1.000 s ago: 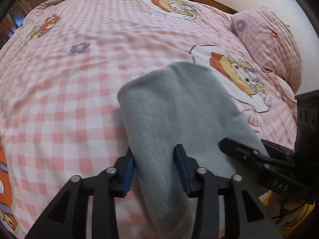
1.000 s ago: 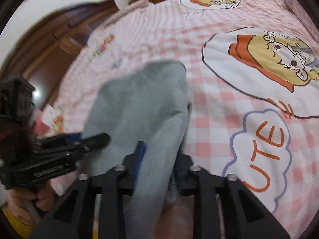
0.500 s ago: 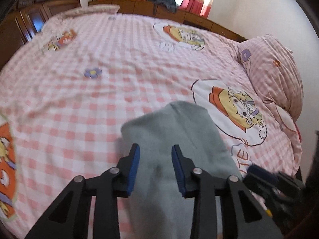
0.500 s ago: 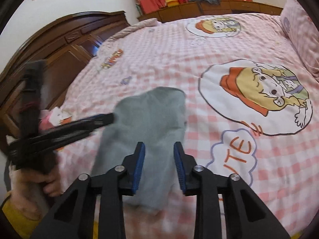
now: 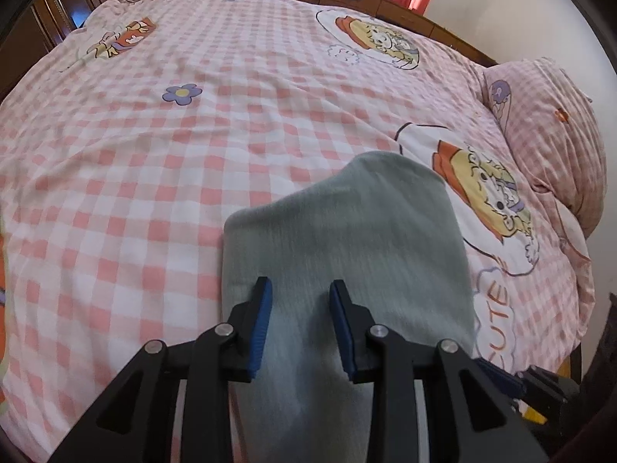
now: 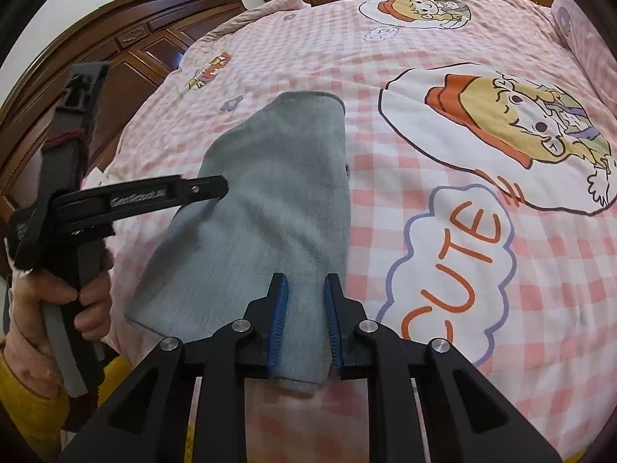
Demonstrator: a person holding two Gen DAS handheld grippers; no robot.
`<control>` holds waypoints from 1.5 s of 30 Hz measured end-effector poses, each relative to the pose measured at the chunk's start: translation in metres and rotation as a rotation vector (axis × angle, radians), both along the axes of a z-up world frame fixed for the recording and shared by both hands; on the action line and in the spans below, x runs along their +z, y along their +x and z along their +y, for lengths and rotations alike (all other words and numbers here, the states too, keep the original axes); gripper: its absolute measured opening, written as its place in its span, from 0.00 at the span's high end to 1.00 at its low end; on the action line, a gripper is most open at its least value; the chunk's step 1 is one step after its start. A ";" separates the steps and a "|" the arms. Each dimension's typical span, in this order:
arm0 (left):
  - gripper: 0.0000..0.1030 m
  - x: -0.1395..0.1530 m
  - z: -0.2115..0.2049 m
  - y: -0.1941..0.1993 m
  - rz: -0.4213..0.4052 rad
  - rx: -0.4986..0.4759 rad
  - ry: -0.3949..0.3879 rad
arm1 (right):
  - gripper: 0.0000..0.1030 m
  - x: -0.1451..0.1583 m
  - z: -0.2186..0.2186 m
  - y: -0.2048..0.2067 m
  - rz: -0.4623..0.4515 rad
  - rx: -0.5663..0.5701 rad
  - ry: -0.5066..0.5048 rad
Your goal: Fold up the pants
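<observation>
The grey pants lie folded into a short flat bundle on the pink checked bedspread. My left gripper hovers open over their near half, with cloth showing through the gap between its blue pads. In the right wrist view the pants stretch away from me, and my right gripper stands open over their near right corner. The left gripper also shows there from the side at the pants' left edge, held by a hand.
A pink checked pillow lies at the bed's right end. Dark wooden furniture stands along the left of the bed. Cartoon prints and the word CUTE mark the bedspread right of the pants.
A second ago the right gripper pinched the cloth; now both grippers are open and drawn back and up. The pants have settled flat on the bed.
</observation>
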State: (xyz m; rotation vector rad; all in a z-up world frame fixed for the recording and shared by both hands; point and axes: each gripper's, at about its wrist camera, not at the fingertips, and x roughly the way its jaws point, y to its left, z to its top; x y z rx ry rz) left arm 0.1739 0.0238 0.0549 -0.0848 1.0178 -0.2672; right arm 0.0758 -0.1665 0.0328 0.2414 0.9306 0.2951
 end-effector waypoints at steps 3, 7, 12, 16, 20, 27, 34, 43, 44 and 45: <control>0.61 0.008 0.001 -0.018 -0.019 0.002 0.029 | 0.81 0.002 -0.003 -0.005 -0.002 -0.010 0.016; 0.54 0.014 0.002 -0.045 -0.015 0.022 0.040 | 0.79 0.006 -0.004 -0.014 -0.004 -0.005 -0.007; 0.50 0.016 0.008 -0.077 0.001 0.046 0.023 | 0.76 0.010 -0.005 -0.032 -0.002 -0.004 -0.019; 0.48 0.017 0.010 -0.101 0.011 0.055 0.029 | 0.68 0.015 -0.004 -0.047 -0.015 -0.017 -0.070; 0.37 0.018 0.010 -0.123 0.004 0.069 0.050 | 0.52 0.017 -0.006 -0.060 -0.021 -0.039 -0.087; 0.16 -0.001 0.011 -0.142 0.049 0.108 0.074 | 0.36 0.011 -0.008 -0.071 -0.008 -0.068 -0.134; 0.08 -0.024 0.008 -0.135 0.089 0.120 0.120 | 0.36 -0.010 -0.005 -0.062 0.065 -0.067 -0.166; 0.00 -0.036 0.002 -0.133 0.091 0.113 0.139 | 0.28 -0.024 -0.010 -0.057 0.109 -0.066 -0.114; 0.00 -0.037 0.003 -0.133 0.092 0.115 0.135 | 0.28 -0.024 -0.008 -0.057 0.107 -0.062 -0.123; 0.00 -0.038 0.004 -0.132 0.097 0.117 0.127 | 0.28 -0.025 -0.007 -0.058 0.105 -0.058 -0.133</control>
